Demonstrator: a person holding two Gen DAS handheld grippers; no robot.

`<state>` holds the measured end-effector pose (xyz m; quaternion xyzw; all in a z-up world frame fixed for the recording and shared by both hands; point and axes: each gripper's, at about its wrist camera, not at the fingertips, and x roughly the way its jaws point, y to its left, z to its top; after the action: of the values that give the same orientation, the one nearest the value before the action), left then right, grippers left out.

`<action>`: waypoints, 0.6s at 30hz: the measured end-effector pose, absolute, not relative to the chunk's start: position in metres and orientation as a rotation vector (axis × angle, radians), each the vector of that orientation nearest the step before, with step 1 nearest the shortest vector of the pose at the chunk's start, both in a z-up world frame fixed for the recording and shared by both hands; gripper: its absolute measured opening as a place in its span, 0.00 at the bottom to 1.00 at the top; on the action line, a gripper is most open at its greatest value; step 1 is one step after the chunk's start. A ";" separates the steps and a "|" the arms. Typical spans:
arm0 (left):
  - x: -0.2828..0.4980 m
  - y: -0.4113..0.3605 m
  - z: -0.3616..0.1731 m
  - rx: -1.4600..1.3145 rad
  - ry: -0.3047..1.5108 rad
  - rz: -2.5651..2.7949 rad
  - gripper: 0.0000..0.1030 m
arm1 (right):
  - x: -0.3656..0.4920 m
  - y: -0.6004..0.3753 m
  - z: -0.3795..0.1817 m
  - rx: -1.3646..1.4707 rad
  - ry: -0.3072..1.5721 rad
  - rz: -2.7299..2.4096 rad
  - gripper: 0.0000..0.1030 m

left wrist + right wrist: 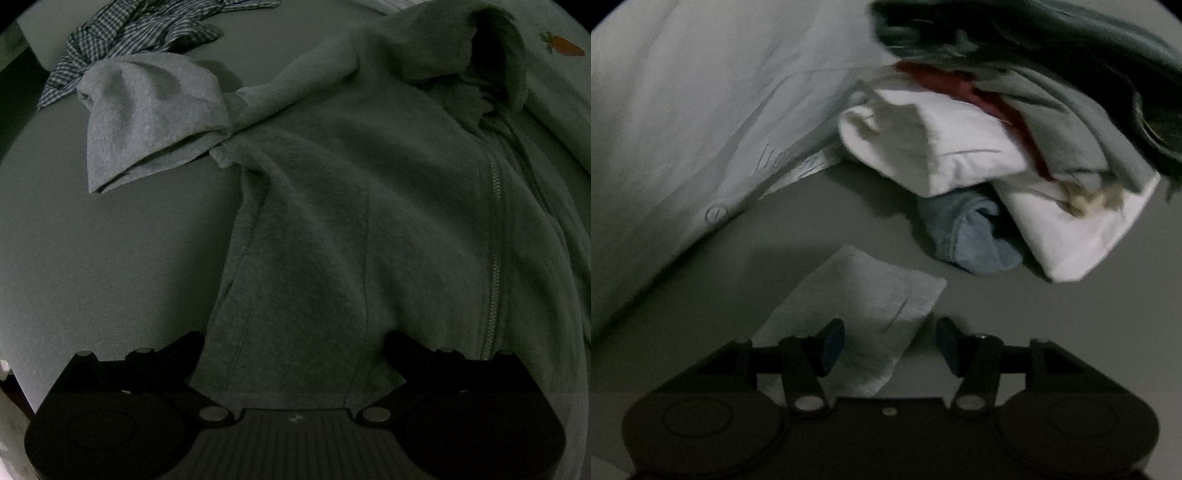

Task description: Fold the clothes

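Observation:
A grey zip-up fleece hoodie [369,206] lies spread flat on the grey table, hood at the far end, zipper [493,266] running down its right side. Its left sleeve [147,114] is folded over beside the body. My left gripper [295,350] is open, its fingers straddling the hoodie's bottom hem, fabric lying between them. In the right wrist view my right gripper [890,343] is open just above a light grey sleeve cuff [864,306] that lies flat on the table between its fingers.
A blue checked shirt [136,33] lies crumpled at the far left. A pale garment with a carrot print [561,44] sits at the far right. A pile of white, blue, red and dark clothes [997,147] and a white buttoned shirt [683,129] lie beyond the right gripper.

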<state>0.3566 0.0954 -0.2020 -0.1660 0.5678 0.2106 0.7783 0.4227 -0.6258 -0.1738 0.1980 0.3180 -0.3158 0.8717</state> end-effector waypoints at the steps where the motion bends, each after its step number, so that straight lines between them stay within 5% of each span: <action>1: 0.357 0.095 -0.202 -0.359 1.228 0.455 1.00 | 0.425 -0.623 -0.175 0.382 0.669 -0.655 0.33; 2: 0.358 0.095 -0.202 -0.358 1.227 0.454 1.00 | 0.425 -0.622 -0.175 0.369 0.665 -0.639 0.14; 3: 0.358 0.095 -0.202 -0.357 1.226 0.453 1.00 | 0.420 -0.623 -0.175 0.374 0.645 -0.618 0.11; 12: 0.358 0.100 -0.210 -0.349 1.203 0.449 1.00 | 0.299 -0.639 -0.120 0.315 0.457 -0.787 0.09; 18: 0.359 0.103 -0.213 -0.343 1.202 0.432 1.00 | 0.274 -0.640 -0.154 0.370 0.709 -0.773 0.14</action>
<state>0.3588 0.1034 -0.2128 -0.1592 0.5581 0.2006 0.7893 0.2741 -0.6400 -0.1539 0.1754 0.3365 -0.3671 0.8492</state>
